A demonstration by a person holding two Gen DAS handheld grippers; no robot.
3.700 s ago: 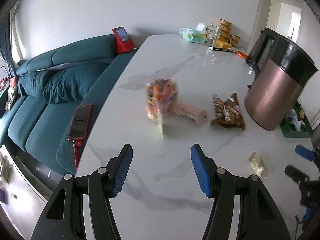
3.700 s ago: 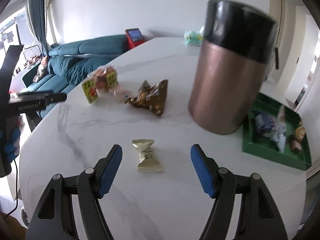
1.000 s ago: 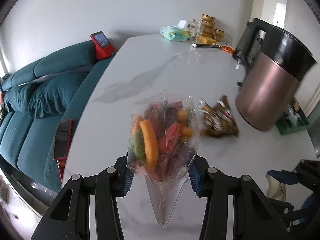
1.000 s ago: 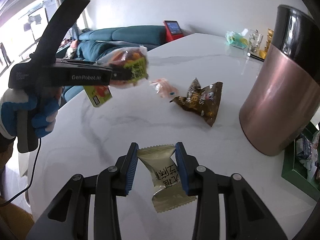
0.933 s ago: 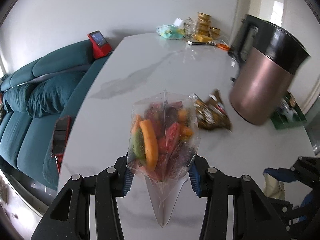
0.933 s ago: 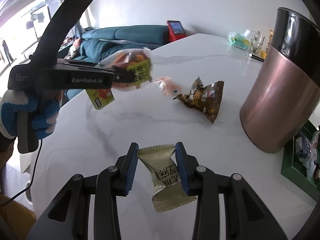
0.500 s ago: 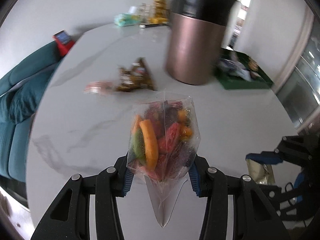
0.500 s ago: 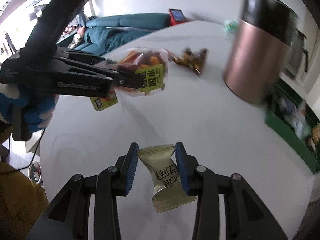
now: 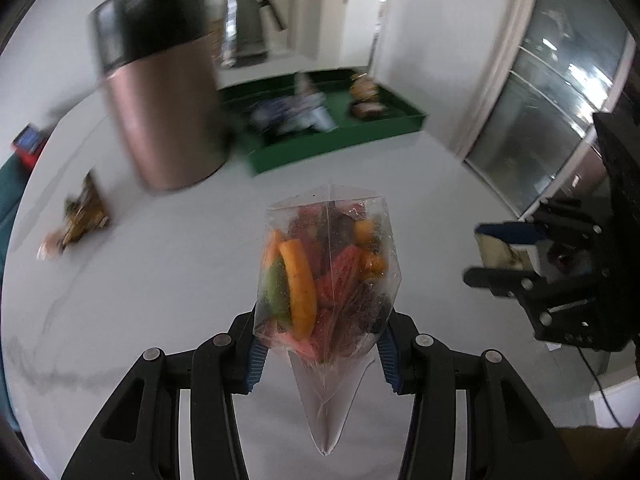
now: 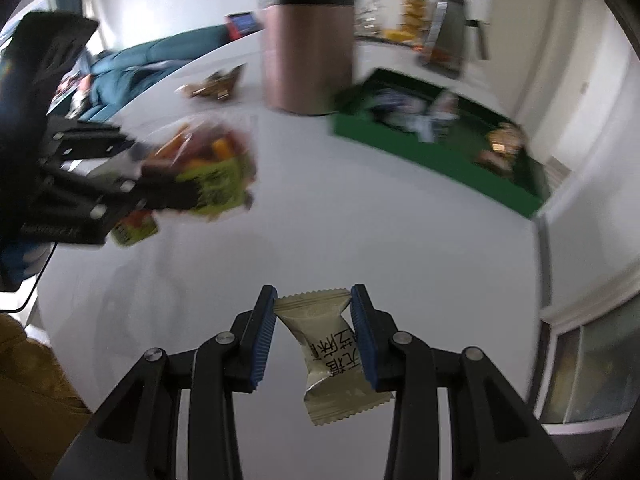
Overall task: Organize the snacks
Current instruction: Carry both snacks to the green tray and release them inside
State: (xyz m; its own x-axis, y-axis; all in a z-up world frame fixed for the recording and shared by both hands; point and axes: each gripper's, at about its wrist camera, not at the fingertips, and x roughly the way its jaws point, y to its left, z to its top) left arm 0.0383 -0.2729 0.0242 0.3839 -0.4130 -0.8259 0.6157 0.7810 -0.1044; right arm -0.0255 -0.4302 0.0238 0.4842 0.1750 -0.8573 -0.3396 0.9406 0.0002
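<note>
My left gripper [image 9: 320, 354] is shut on a clear bag of mixed dried fruit [image 9: 324, 268] and holds it above the white marble table [image 9: 180, 280]. My right gripper [image 10: 314, 338] is shut on a beige wrapped snack [image 10: 328, 344], also held above the table. A green tray [image 9: 340, 136] with several snacks in it lies ahead, right of the copper canister [image 9: 164, 104]; it also shows in the right wrist view [image 10: 436, 160]. The left gripper with its bag [image 10: 208, 176] shows at the left of the right wrist view. The right gripper [image 9: 516, 252] shows at the right of the left wrist view.
A brown snack packet [image 9: 84, 216] and a pink one lie on the table left of the canister. A metal kettle [image 9: 244, 32] stands behind the tray. A teal sofa [image 10: 136, 64] is beyond the table's far side. The table edge and a glass door are at the right.
Both grippers have swung right with their snacks held; the view has turned from the sofa side toward the canister and the green tray, which is now nearer.
</note>
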